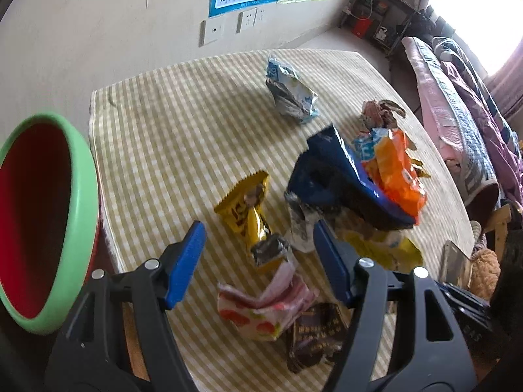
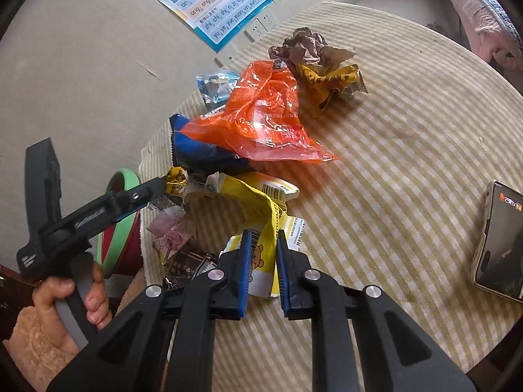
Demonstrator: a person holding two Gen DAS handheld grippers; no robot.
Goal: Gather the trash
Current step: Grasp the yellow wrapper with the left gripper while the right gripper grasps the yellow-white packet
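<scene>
At the bottom of the right wrist view, the right gripper [image 2: 264,258] has its jaws narrowly parted on either side of the yellow-and-white wrapper [image 2: 264,228]; whether they actually pinch it I cannot tell. That wrapper looks feather-light, thin and crinkly, so it will likely slide or fold rather than resist; a raised crease or folded edge seems the best place to bite.

In the left wrist view, the left gripper [image 1: 260,248] hangs low centre with jaws wide open and holding nothing, above a gold foil wrapper [image 1: 250,209] and a pink-and-white packet [image 1: 264,307] at lower centre. Both look slick and springy, and foil may slip from flat pads, so the twisted middle of the gold one is the surest hold.

Mid-frame, right of centre, a blue bag [image 1: 330,176] stands puffed with an orange bag [image 1: 398,176] against it; both are soft, and their upright rims offer a grip. Farther up, a silver-blue wrapper [image 1: 291,91] lies alone on the checked surface [image 1: 170,114]. The green-rimmed bin [image 1: 81,189] sits at the left edge.
</scene>
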